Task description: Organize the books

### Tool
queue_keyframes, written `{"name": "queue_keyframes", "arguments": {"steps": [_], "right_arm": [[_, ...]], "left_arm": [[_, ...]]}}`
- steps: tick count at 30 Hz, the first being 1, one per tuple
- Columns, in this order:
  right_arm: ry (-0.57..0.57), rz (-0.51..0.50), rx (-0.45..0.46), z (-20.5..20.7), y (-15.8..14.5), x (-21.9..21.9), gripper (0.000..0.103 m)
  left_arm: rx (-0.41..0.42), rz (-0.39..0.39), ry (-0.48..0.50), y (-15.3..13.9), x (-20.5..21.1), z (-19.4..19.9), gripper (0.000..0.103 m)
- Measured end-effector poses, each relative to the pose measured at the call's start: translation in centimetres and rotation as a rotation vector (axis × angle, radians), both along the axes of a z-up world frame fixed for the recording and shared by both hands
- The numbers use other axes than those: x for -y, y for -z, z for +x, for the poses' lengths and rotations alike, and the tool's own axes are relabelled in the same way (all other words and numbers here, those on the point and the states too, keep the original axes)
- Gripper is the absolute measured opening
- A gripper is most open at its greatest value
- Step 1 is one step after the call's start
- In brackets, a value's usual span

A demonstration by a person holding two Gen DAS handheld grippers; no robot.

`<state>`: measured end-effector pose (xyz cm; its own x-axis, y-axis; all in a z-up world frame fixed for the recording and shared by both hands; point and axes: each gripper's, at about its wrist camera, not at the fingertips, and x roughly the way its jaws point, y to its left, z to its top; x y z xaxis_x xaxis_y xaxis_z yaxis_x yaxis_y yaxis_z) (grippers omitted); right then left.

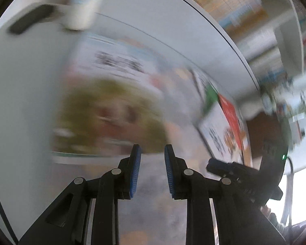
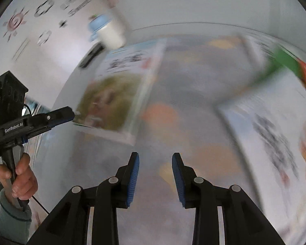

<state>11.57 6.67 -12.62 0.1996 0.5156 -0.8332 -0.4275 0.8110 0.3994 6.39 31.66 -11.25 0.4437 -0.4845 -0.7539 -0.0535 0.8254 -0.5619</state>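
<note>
Both views are blurred by motion. A book with a green picture cover (image 1: 110, 110) lies flat on the white table ahead of my left gripper (image 1: 152, 153), which is open and empty. A second book with a red and green band (image 1: 224, 126) lies to its right. In the right wrist view the green-cover book (image 2: 112, 94) lies at left, a large grey book (image 2: 189, 106) in the middle and the red-band book (image 2: 275, 122) at right. My right gripper (image 2: 155, 159) is open and empty above the grey book. The left gripper (image 2: 59, 115) shows at the left edge.
A white bottle with a blue cap (image 1: 83, 6) and a black flat device (image 1: 30, 18) stand at the back of the white table (image 1: 20, 102). They also show in the right wrist view: the bottle (image 2: 110, 32), the device (image 2: 91, 56). Shelves with colourful items (image 1: 244, 10) lie beyond.
</note>
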Motion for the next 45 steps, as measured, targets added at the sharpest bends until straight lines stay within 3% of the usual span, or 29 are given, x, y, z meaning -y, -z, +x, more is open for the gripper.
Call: {"name": "queue_keyframes", "arguments": {"steps": [4,6,7,10,15,16,17,18,22,24,27,29,35,38,45], "right_arm": [[0.163,-0.003,0.000,-0.9,-0.4,8.4,0.036],[0.241,-0.034,0.021,-0.4,-0.8,13.1,0.051],[0.273,-0.052,0.033,-0.1,-0.8,14.6,0.054],[0.339,-0.089,0.082,1.5,-1.2,19.3,0.055],[0.360,-0.113,0.103,5.3,0.1,23.7,0.055],[0.348,-0.104,0.108,5.8,0.3,24.1,0.051],[0.321,-0.090,0.104,6.1,0.7,24.2,0.040],[0.305,-0.081,0.092,6.2,1.0,24.4,0.035],[0.223,-0.075,0.110,5.2,1.4,23.3,0.034],[0.166,-0.061,0.098,3.6,1.5,22.9,0.034],[0.118,-0.119,0.105,0.7,2.0,22.1,0.035],[0.106,-0.088,0.074,-2.0,2.4,22.3,0.035],[0.079,0.009,-0.024,-11.0,3.5,23.2,0.035],[0.040,-0.012,-0.024,-14.5,3.4,22.9,0.035],[0.086,-0.043,-0.011,-16.2,3.4,24.2,0.035]], "left_arm": [[-0.017,-0.003,0.143,0.1,7.6,0.9,0.022],[-0.037,0.017,0.206,0.4,11.5,1.2,0.022],[-0.052,0.060,0.223,0.7,13.4,1.3,0.022],[-0.081,0.115,0.233,1.4,17.4,1.2,0.022],[-0.120,0.039,0.184,2.7,21.7,1.0,0.022],[-0.126,0.032,0.168,2.9,22.3,0.9,0.022],[-0.135,0.021,0.145,3.3,22.9,0.8,0.022],[-0.140,-0.003,0.131,3.6,23.0,0.8,0.022],[-0.187,-0.076,0.080,5.3,23.4,0.2,0.024],[-0.171,-0.071,0.066,5.2,23.1,-0.6,0.025],[-0.162,-0.023,0.069,4.7,22.8,-2.3,0.025],[-0.164,0.004,0.078,4.7,22.3,-3.9,0.025],[-0.206,-0.038,0.040,5.4,19.8,-9.6,0.025],[-0.223,-0.024,0.019,5.2,19.8,-11.3,0.025],[-0.207,0.005,-0.031,5.3,19.7,-13.5,0.025]]}}
